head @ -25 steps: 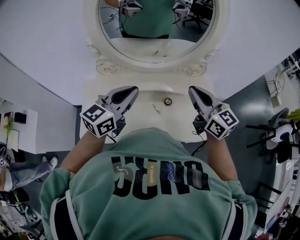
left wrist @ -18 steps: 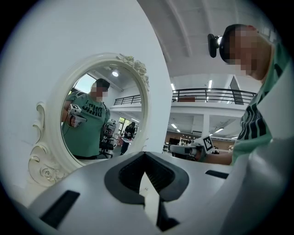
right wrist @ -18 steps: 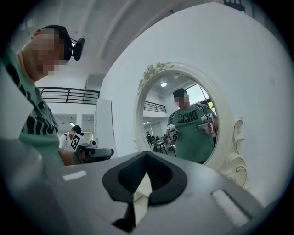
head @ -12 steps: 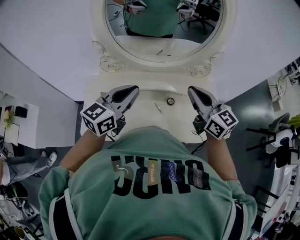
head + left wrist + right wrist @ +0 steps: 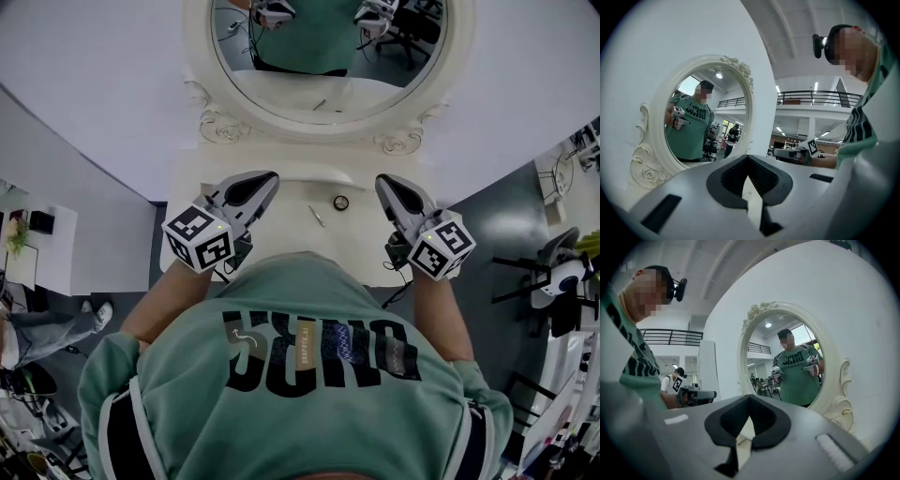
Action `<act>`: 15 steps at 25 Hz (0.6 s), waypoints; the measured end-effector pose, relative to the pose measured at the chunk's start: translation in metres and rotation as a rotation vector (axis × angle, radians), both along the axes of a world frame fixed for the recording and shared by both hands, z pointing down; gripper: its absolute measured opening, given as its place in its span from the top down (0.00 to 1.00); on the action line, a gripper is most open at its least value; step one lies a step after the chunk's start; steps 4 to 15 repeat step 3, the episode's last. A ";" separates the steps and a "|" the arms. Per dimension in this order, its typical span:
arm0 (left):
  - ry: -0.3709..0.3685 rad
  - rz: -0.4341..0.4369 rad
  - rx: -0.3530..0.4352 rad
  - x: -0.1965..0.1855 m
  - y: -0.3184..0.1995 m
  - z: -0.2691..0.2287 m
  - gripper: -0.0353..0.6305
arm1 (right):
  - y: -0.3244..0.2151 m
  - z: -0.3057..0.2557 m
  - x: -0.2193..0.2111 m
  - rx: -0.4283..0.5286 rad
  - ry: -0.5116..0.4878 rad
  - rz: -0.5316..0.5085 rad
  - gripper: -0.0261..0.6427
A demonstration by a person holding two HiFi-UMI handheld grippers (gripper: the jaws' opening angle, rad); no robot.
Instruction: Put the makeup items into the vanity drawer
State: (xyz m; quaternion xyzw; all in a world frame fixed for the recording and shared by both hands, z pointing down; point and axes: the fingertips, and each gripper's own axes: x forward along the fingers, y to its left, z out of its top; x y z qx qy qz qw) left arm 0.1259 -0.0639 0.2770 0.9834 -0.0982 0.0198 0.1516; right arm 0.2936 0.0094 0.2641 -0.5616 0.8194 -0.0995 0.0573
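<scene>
On the cream vanity top [image 5: 361,239] lie a small dark round makeup item [image 5: 341,202] and a thin stick-like one [image 5: 318,216]. My left gripper [image 5: 272,178] hovers left of them, jaws shut and empty. To their right hangs my right gripper [image 5: 382,180], also shut with nothing in it. In the left gripper view the closed jaws [image 5: 749,158] point towards the mirror [image 5: 705,119], and the right gripper [image 5: 793,153] shows beyond them. The right gripper view has its closed jaws [image 5: 750,398] before the mirror [image 5: 787,364]. My torso hides the drawer.
The ornate oval mirror frame [image 5: 309,124] rises at the back of the vanity against a white wall. Office chairs and desks [image 5: 553,267] stand on the right. A white table [image 5: 37,258] and a person's legs [image 5: 42,342] are on the left.
The head view has shifted a little, so the mirror sits slightly lower in the picture. Both grippers stay in the same place, shut and empty.
</scene>
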 end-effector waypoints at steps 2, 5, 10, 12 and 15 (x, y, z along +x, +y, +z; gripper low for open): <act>0.001 0.000 -0.001 0.001 0.001 0.000 0.94 | 0.001 0.000 0.001 -0.001 -0.001 0.002 0.95; 0.002 0.001 -0.001 0.001 0.001 -0.001 0.94 | 0.001 0.000 0.002 -0.001 -0.002 0.003 0.95; 0.002 0.001 -0.001 0.001 0.001 -0.001 0.94 | 0.001 0.000 0.002 -0.001 -0.002 0.003 0.95; 0.002 0.001 -0.001 0.001 0.001 -0.001 0.94 | 0.001 0.000 0.002 -0.001 -0.002 0.003 0.95; 0.002 0.001 -0.001 0.001 0.001 -0.001 0.94 | 0.001 0.000 0.002 -0.001 -0.002 0.003 0.95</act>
